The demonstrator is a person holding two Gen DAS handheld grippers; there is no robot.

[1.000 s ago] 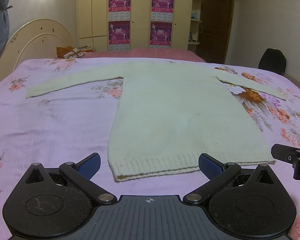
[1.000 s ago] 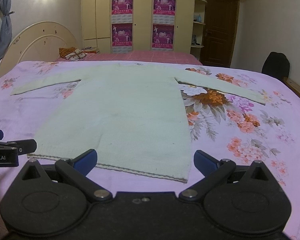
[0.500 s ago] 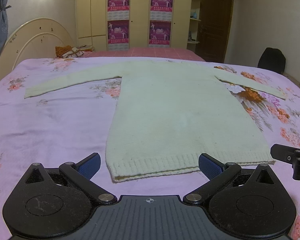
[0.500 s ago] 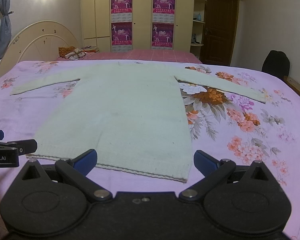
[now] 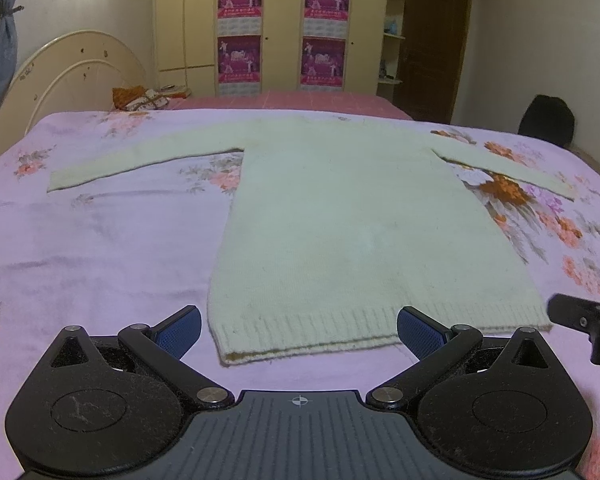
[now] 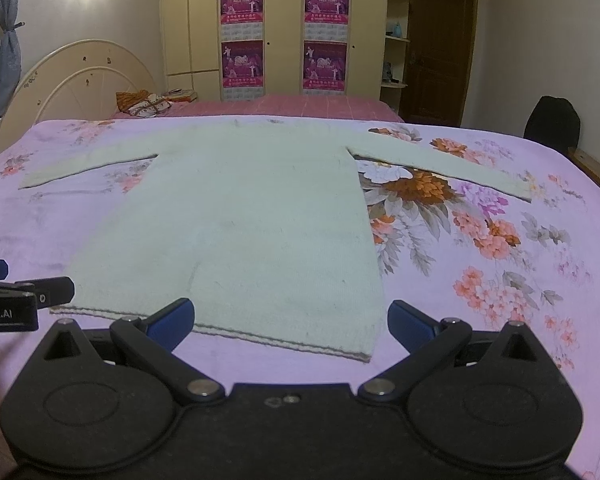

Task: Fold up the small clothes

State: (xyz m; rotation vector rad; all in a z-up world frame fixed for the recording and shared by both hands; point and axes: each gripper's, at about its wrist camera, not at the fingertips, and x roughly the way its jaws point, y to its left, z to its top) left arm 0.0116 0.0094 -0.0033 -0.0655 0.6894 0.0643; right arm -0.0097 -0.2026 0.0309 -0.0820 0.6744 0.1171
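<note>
Both grippers' blue-padded fingers stand wide apart, empty. The left gripper (image 5: 299, 330) and right gripper (image 6: 291, 318) face the ribbed hem of a pale cream knitted sweater (image 5: 340, 216), spread flat ahead on the lilac floral bedsheet (image 5: 100, 240), sleeves outstretched.

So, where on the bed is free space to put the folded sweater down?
Bare bedsheet lies left of the sweater body, below its left sleeve. Another patch lies right of the body, below the right sleeve. The middle is covered, and both grippers, left and right, crowd the hem.
</note>
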